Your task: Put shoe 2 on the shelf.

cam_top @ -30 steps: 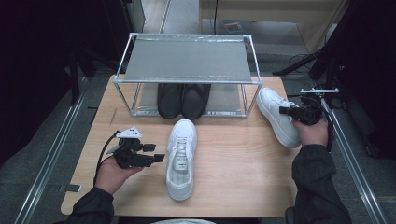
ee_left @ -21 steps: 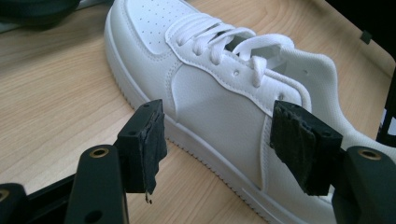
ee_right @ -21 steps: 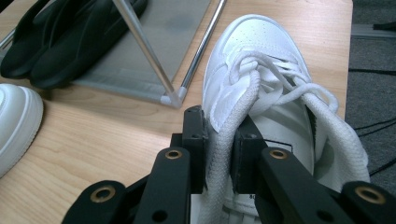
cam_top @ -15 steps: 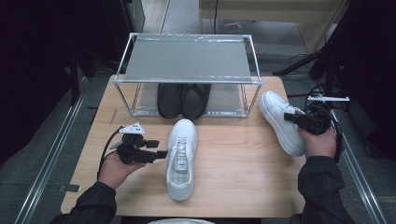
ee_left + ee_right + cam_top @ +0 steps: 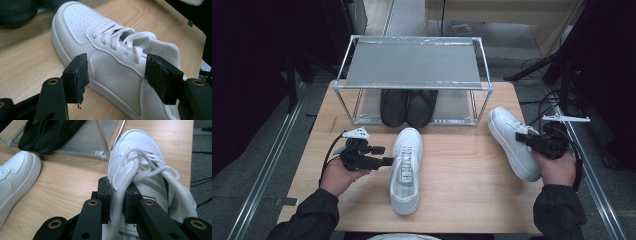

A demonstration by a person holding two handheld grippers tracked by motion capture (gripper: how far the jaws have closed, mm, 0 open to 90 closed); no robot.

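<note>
Your right gripper [image 5: 117,202] pinches the tongue of the white leather lace-up sneaker [image 5: 514,142] at the wooden table's [image 5: 462,170] right edge. Your left gripper [image 5: 116,77] is open, jaws against the second white sneaker [image 5: 406,167] mid-table.

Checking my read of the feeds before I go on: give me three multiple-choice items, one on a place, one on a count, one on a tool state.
1. Where is the black pair?
A. on top of the rack
B. under the rack shelf
C. at the table's near edge

2. How many white sneakers are on the table?
A. one
B. two
C. three

3. The right tool is:
A. open, clear of everything
B. shut on the right sneaker's collar
C. shut on a black shoe

B: it sits beneath the shelf.
B: one mid-table, one at right.
B: pads pinch the collar.
</note>
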